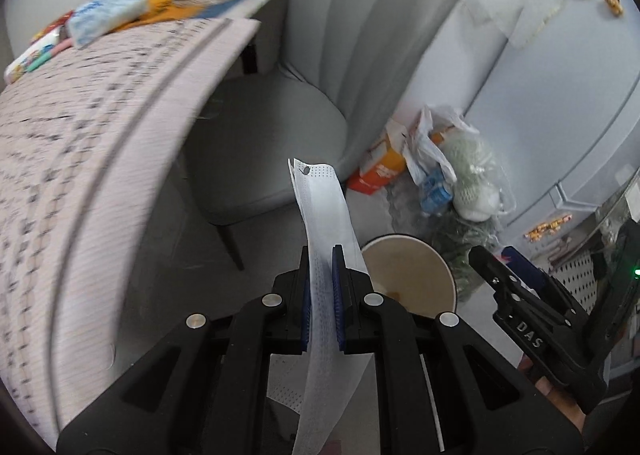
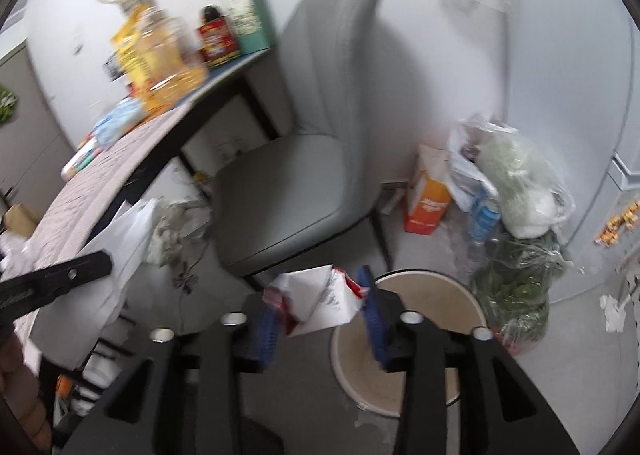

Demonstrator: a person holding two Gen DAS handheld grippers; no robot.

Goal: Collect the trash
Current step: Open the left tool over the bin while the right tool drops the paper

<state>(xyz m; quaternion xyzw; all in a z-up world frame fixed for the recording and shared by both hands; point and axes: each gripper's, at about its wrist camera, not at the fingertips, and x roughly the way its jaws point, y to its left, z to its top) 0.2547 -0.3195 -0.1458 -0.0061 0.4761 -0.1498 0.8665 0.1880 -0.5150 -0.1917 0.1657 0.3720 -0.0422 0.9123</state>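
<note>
My left gripper (image 1: 321, 287) is shut on a white face mask (image 1: 324, 207) whose strip sticks up past the fingertips and hangs down below them. It is just left of a round beige bin (image 1: 408, 271) on the floor. In the right wrist view my right gripper (image 2: 320, 319) stands open, with a crumpled white and red wrapper (image 2: 320, 295) loose between its blue pads (image 2: 374, 319), over the left rim of the bin (image 2: 440, 295). One finger of the left gripper (image 2: 80, 267) shows at the left edge.
A grey chair (image 2: 288, 191) stands behind the bin. The table with a patterned cloth (image 1: 80, 143) is to the left, with bottles and boxes on it. Plastic bags (image 2: 516, 183) and an orange carton (image 2: 426, 207) crowd the floor at the right by a white fridge (image 1: 560, 95).
</note>
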